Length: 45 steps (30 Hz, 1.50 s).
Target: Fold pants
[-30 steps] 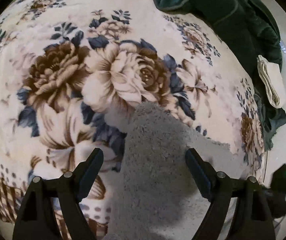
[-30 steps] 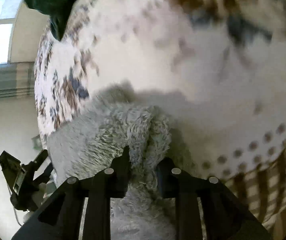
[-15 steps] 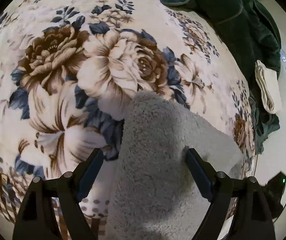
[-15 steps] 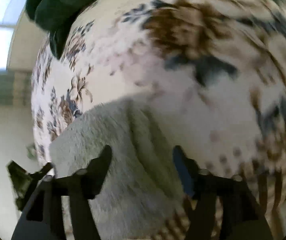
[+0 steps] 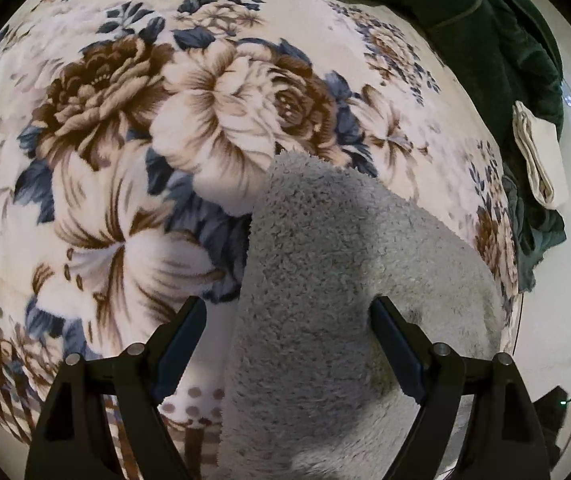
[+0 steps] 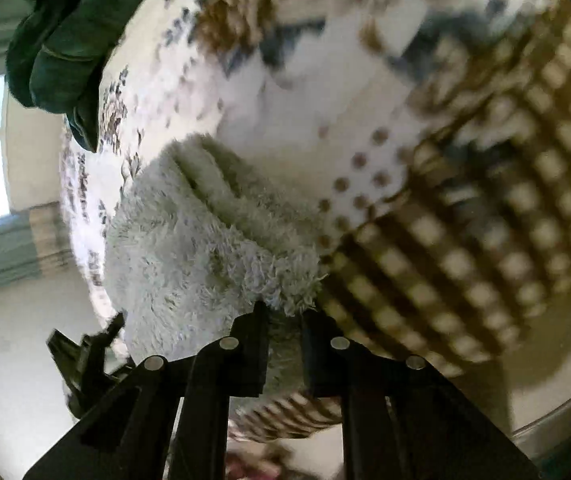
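Observation:
The grey fluffy pants (image 5: 325, 280) lie folded on a floral blanket (image 5: 165, 140), near its edge. My left gripper (image 5: 289, 344) is open, its fingers wide apart just above the pants, holding nothing. In the right wrist view the pants (image 6: 205, 248) show as a thick folded bundle with stacked layers. My right gripper (image 6: 283, 320) has its jaws close together, pinching the near corner of the pants.
A dark green garment (image 5: 485, 40) lies at the blanket's far right, also in the right wrist view (image 6: 65, 48). A folded cream cloth (image 5: 537, 160) sits on it. The blanket's brown checked border (image 6: 465, 260) and pale floor (image 5: 557, 340) lie beyond.
The right gripper opened half a second ago and has now shut on the near corner of the pants. The left gripper stayed open and shifted slightly over the pants.

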Available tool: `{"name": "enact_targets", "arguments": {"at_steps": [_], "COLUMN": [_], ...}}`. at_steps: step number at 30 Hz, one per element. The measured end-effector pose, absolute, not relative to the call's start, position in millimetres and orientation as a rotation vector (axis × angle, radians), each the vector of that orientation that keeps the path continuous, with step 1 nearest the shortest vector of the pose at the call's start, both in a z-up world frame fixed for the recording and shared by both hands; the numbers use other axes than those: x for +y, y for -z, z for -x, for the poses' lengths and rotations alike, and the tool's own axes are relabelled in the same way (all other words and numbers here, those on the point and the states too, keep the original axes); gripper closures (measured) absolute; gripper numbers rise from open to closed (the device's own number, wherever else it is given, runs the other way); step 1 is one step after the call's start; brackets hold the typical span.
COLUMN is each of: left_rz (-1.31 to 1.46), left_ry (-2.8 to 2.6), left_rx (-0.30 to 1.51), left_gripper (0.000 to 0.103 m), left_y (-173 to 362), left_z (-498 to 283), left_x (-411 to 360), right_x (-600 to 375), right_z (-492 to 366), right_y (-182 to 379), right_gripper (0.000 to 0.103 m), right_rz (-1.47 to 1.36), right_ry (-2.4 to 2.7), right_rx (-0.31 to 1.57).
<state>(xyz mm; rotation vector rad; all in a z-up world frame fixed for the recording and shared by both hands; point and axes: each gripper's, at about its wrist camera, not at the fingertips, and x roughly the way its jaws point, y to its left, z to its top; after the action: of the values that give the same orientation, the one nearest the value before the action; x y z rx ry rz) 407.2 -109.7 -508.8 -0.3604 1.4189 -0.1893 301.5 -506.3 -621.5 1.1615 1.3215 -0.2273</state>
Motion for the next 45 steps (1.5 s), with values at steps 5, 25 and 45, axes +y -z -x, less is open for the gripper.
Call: {"name": "enact_targets", "arguments": {"at_steps": [5,25,45], "left_rz": [0.327,0.461,0.416], "left_ry": [0.191,0.163,0.231], "left_rx": [1.417,1.505,1.425], "left_gripper": [0.02,0.02,0.02], "left_y": [501,558,505], "left_z": [-409,-496,-402], "left_x": [-117,-121,-106], "right_x": [-505,-489,-496], "right_z": [-305,-471,-297], "right_y": [636,681,660], "right_gripper": [0.076,0.056,0.083], "right_rz": [-1.036,-1.072,-0.983], "right_ry": [0.178,0.026,0.244], "right_rx": [1.572,1.299,1.476]}}
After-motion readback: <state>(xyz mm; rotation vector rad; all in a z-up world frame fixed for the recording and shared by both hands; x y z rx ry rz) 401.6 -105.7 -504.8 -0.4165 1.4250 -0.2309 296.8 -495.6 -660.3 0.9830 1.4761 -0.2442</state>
